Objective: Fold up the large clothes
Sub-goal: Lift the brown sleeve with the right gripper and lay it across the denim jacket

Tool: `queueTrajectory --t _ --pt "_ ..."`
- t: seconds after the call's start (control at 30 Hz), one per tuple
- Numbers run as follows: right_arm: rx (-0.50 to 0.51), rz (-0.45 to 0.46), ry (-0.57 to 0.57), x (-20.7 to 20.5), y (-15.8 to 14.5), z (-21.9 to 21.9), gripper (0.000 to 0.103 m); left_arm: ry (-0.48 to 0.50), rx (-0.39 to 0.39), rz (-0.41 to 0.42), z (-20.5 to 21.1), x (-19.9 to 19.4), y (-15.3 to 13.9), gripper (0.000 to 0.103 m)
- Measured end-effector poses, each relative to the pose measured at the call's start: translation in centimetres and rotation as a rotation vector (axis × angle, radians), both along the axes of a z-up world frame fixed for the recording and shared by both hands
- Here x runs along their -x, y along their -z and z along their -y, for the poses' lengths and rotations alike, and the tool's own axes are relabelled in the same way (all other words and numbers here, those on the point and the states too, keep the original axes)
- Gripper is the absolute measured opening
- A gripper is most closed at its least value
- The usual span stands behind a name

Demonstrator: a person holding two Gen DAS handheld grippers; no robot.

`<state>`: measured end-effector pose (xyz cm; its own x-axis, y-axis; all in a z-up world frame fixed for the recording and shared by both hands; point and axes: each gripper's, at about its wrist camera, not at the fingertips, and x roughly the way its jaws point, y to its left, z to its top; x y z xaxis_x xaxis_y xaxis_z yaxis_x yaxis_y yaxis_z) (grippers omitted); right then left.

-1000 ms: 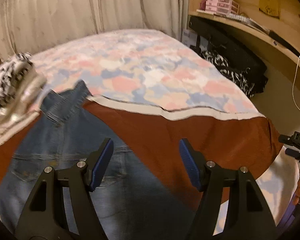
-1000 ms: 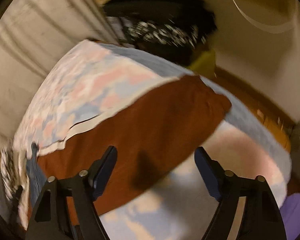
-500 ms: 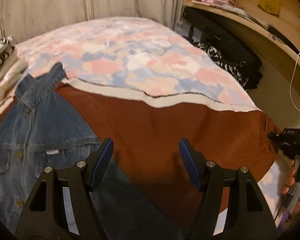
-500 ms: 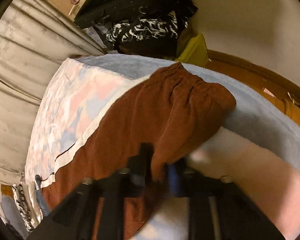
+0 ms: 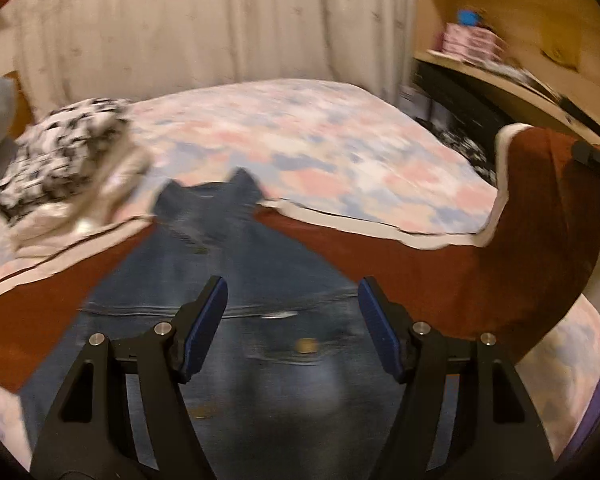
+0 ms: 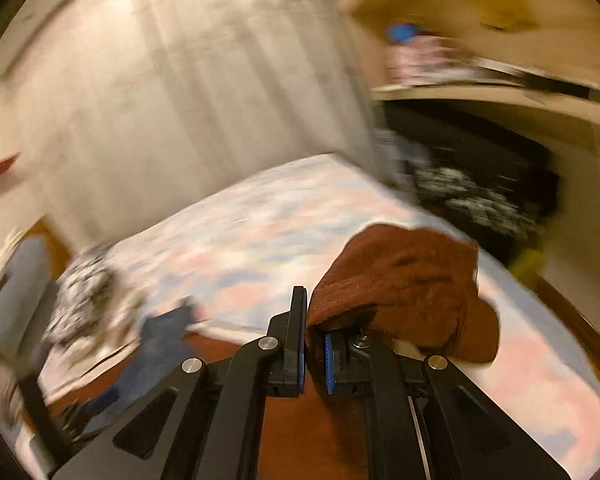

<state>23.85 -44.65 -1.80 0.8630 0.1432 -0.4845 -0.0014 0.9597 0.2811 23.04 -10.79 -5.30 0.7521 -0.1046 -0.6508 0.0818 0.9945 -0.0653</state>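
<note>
Left wrist view: my left gripper (image 5: 292, 326) hangs with its fingers (image 5: 206, 326) spread apart and nothing between them. Below them lies a denim jacket (image 5: 240, 264), spread flat with its collar pointing toward the far side of the bed (image 5: 300, 140). The jacket rests on a rust-brown blanket (image 5: 440, 276) with a pale border, which covers the near part of the bed's pastel patchwork cover. The blanket's right end is lifted off the bed and stands up in a curve at the right edge of the frame, where part of my right gripper (image 5: 596, 160) shows against it. A pile of black-and-white patterned clothes (image 5: 64, 156) sits on the bed's left side, near the jacket's collar but apart from it. Pale curtains (image 5: 204, 28) hang behind the bed; a wooden shelf (image 5: 500, 76) runs along the right.

Right wrist view, heavily blurred: my right gripper (image 6: 313, 340) has its fingers (image 6: 298, 320) clenched on a bunched corner of the rust-brown blanket (image 6: 404, 280), which rises above and to the right of the fingers and drapes over the right one. The rest of the blanket runs beneath the gripper. The denim jacket (image 6: 160, 344) shows as a blue smear at lower left, on the blanket. The patterned clothes (image 6: 84, 288) lie further left on the bed (image 6: 260, 232).
</note>
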Motion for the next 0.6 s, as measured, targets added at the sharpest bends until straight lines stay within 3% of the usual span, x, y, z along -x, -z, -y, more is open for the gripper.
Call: queueTrajectory --t 0.1,0.2,0.3,0.37,0.47,0.53,0.6 --pt "0.013 -0.038 -0.151 -1.0 0.9 -7.8 0.007 -0.069 0.024 -0.018 -4.5 0.4 -0.1 0.066" --pt "0.081 -0.099 -0.246 -1.6 3.9 -15.2 0.007 -0.128 0.053 -0.050 -8.9 0.5 0.7 0.066" --pt "0.166 -0.205 -0.310 -1.1 8.7 -21.8 0.008 -0.127 0.082 -0.098 -11.5 0.3 2.4 0.066" --pt "0.212 -0.290 -0.330 -0.9 12.2 -24.0 0.013 -0.111 0.104 -0.124 -12.4 0.3 3.3 0.066" --pt "0.170 -0.361 -0.362 0.3 16.4 -24.6 0.033 -0.090 0.138 -0.151 -13.1 0.3 4.4 0.066" --pt "0.112 -0.356 -0.365 0.6 17.3 -23.4 0.054 -0.078 0.176 -0.173 -12.9 -0.1 4.9 0.066" --pt "0.066 -0.332 -0.370 1.2 17.2 -22.7 0.066 -0.065 0.214 -0.194 -12.7 -0.2 5.3 0.066"
